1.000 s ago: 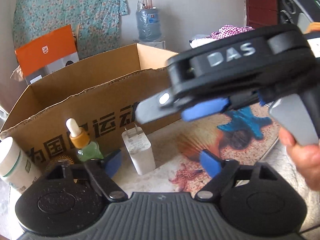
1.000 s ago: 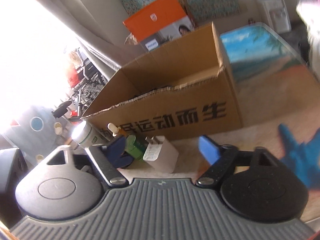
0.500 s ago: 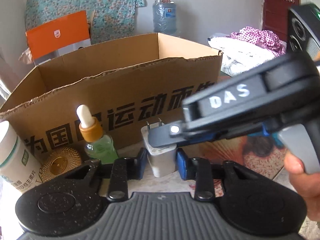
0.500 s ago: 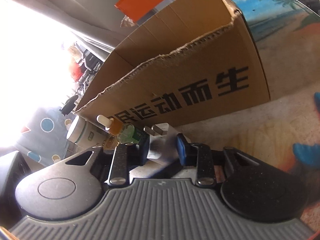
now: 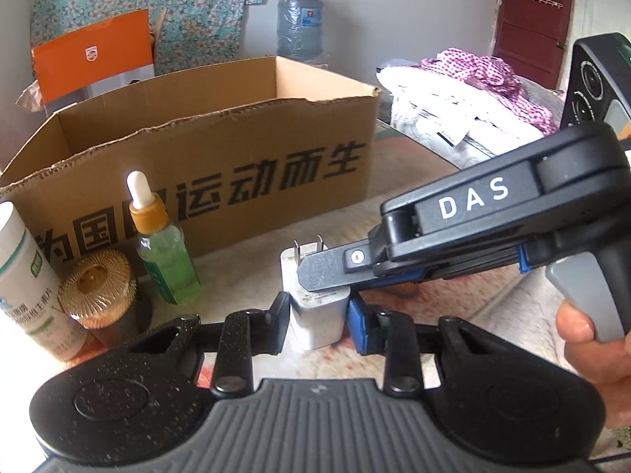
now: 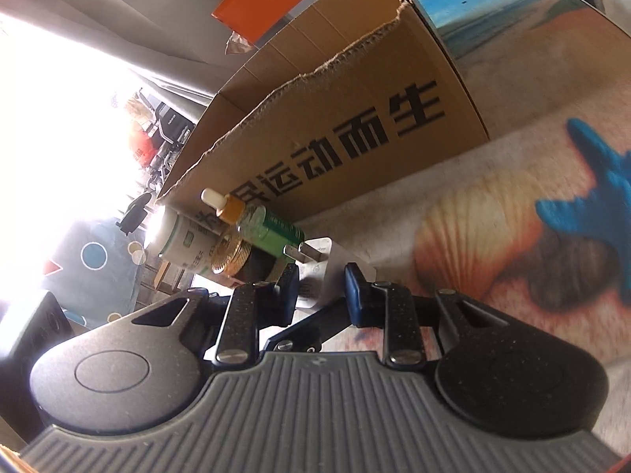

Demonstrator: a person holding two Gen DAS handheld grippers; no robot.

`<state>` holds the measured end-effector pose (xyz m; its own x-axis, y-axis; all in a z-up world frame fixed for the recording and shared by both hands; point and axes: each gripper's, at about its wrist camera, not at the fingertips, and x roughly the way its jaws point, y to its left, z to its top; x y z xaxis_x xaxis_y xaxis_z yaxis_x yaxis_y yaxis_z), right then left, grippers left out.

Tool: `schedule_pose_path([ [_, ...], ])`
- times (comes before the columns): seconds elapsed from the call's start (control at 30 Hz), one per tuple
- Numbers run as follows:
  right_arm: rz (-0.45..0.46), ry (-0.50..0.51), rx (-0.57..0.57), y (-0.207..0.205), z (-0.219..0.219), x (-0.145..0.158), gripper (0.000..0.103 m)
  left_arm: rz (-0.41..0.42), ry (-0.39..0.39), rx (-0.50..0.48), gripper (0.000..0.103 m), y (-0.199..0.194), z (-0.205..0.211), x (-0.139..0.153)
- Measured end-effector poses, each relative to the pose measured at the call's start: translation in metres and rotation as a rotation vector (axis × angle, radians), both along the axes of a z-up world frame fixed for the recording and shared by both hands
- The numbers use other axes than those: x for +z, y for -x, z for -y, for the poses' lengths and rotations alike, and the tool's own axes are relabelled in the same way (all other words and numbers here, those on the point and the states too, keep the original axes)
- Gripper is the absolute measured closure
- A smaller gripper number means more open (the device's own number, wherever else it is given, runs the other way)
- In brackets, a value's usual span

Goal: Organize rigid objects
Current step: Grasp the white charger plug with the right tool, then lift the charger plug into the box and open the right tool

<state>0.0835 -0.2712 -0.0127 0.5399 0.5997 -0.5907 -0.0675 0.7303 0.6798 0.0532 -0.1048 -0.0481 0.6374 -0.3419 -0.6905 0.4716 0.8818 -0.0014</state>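
Observation:
A white plug charger (image 5: 315,315) stands on the table in front of an open cardboard box (image 5: 221,149). My left gripper (image 5: 317,315) is shut on the charger's lower body. My right gripper (image 6: 320,287) comes in from the right, tilted, and is shut on the same charger (image 6: 315,264) higher up; its finger (image 5: 327,272) crosses the charger's top in the left wrist view. A green dropper bottle (image 5: 165,252), a gold-lidded jar (image 5: 98,287) and a white bottle (image 5: 27,280) stand to the charger's left.
The box (image 6: 335,118) has a torn front rim. An orange package (image 5: 94,55) and a water jug (image 5: 301,23) stand behind it. A pile of cloth (image 5: 465,94) lies at the right. The tablecloth (image 6: 512,216) carries a shell and starfish print.
Both grippers closed from wide open onto the charger. The right gripper came down and in from above the table to the charger's top.

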Motion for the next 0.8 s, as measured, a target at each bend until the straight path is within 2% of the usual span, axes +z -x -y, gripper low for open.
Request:
schedule_pose_path([
  [0.5,0.016,0.031,-0.006,0.0,-0.001,0.002,0.074,0.007,-0.038,-0.017,0.068,-0.005,0.01,-0.006],
  [0.8,-0.002,0.013,-0.011,-0.004,0.0,-0.005,0.063,0.003,-0.062,-0.015,0.067,-0.014,0.015,-0.017],
])
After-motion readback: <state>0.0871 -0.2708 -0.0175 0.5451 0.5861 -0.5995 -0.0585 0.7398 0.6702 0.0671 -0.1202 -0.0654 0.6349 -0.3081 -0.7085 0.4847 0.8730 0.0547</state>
